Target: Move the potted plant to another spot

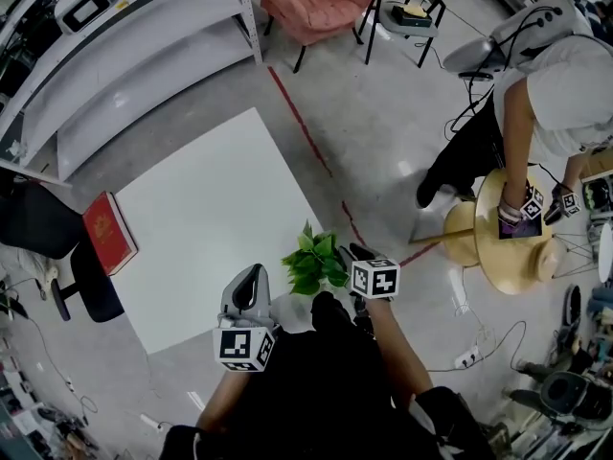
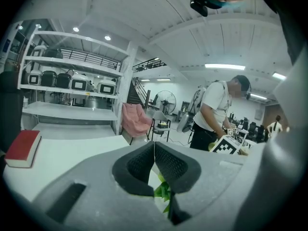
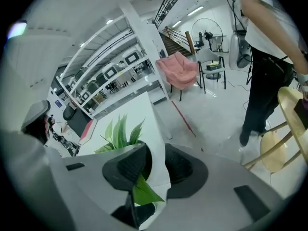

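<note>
The plant [image 1: 314, 260] is sitting at the bench's [image 1: 211, 218] near corner. The right gripper's [image 3: 154, 170] jaws are standing apart with a leaf between them, gripping nothing, probably leaving it there. The left gripper's [image 2: 155, 161] jaws are pressing together, empty, idling alongside.

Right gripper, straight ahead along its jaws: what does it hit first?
Most likely the green leafy potted plant: one of its leaves already shows in the gap of the open right gripper. The flat white tabletop lies behind the plant, though depth is hard to judge.
</note>
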